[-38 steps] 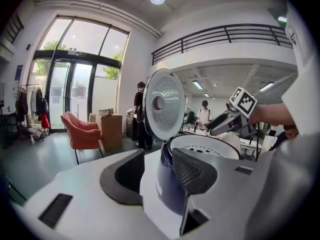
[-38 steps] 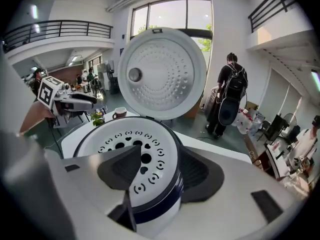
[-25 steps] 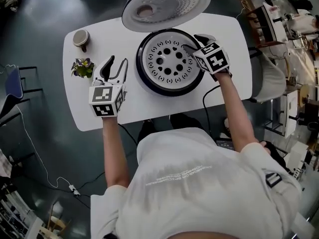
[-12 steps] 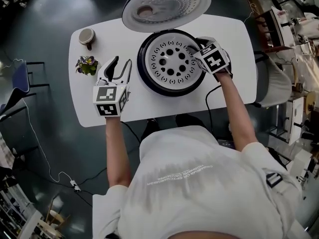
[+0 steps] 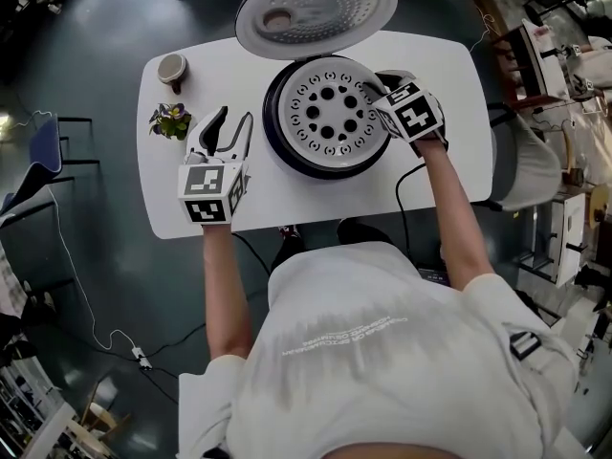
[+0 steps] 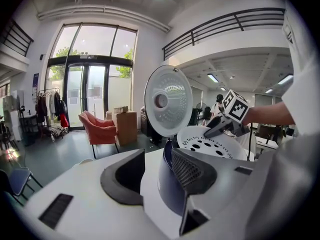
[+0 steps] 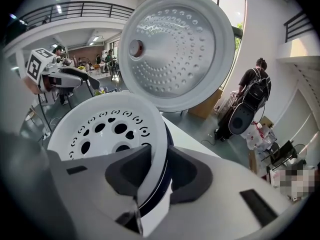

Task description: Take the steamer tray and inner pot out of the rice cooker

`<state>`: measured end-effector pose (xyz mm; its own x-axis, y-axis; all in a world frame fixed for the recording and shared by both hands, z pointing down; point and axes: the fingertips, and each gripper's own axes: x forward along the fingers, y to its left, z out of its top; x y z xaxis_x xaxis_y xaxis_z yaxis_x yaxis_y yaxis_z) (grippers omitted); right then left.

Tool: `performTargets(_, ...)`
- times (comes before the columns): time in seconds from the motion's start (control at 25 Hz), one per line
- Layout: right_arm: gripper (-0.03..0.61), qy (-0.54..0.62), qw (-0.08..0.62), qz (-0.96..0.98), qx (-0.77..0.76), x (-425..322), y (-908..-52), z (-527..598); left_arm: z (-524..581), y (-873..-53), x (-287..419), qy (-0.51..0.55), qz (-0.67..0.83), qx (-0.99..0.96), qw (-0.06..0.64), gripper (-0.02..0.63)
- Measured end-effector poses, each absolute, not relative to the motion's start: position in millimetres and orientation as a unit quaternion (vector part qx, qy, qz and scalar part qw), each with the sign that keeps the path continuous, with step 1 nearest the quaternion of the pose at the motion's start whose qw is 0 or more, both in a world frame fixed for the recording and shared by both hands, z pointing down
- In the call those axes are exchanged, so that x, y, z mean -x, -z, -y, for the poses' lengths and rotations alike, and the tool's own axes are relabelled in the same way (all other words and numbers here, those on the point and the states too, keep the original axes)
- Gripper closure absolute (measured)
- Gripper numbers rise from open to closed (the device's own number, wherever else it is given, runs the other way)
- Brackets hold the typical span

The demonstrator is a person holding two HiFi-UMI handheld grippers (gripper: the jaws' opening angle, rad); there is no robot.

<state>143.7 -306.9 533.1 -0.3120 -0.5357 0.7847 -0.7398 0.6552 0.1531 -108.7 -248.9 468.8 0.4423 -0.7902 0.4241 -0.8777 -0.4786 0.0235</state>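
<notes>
The rice cooker [image 5: 287,156] stands mid-table with its lid [image 5: 316,12] tipped up behind. A white steamer tray [image 5: 330,108] with round holes lies in its mouth; the inner pot is hidden below. My right gripper [image 5: 376,88] is at the tray's right rim. In the right gripper view the steamer tray [image 7: 100,129] has its rim between the jaws of the right gripper [image 7: 157,176], which are closing, with a thin gap still on the outer side. My left gripper [image 5: 226,134] hovers open left of the cooker. Nothing lies between the jaws of the left gripper [image 6: 160,176]; the cooker wall [image 6: 170,194] lies beyond.
On the white table [image 5: 430,170] a cup [image 5: 173,68] stands at the far left corner, with a small potted flower [image 5: 170,120] just in front of it, near my left gripper. A black cable [image 5: 406,185] hangs off the front edge. A chair [image 5: 521,161] stands right of the table.
The right gripper's jaws have drawn closer together over the tray's right rim. Neither hand has shifted much; the head camera's view has drifted a little.
</notes>
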Motion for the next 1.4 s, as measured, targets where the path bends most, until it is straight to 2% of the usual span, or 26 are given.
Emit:
performTargets(0.12,0.468,-0.114,0.415,0.807,-0.404,-143.5,-525.2,303.6,245.4,-463.0,109.5,-0.177,0.499,-0.84,0.116,0.433)
performTargets(0.2,0.502,-0.116,0.382,0.816,-0.418,-143.0,-512.7,304.3,243.0,-458.5,110.1,-0.173,0.5,-0.841,0.113,0.433)
performTargets(0.36,0.509,-0.14,0.311,0.819,-0.461,-153.7,-487.4,315.0,243.4,-449.7,110.5,-0.162,0.5,-0.844,0.104,0.436)
performTargets(0.72,0.529,-0.156,0.243,0.797,-0.531,-201.3,-452.5,298.0,253.8,-418.1,84.9,-0.138,0.468,-0.87,0.07,0.439)
performTargets(1.12,0.528,-0.204,0.153,0.751,-0.609,-265.8,-435.3,246.3,260.5,-401.1,27.5,-0.132,0.391,-0.91,0.043,0.44)
performTargets(1.4,0.528,-0.238,0.101,0.696,-0.67,-336.0,-438.8,193.3,257.3,-410.8,-54.8,-0.141,0.313,-0.939,0.04,0.443)
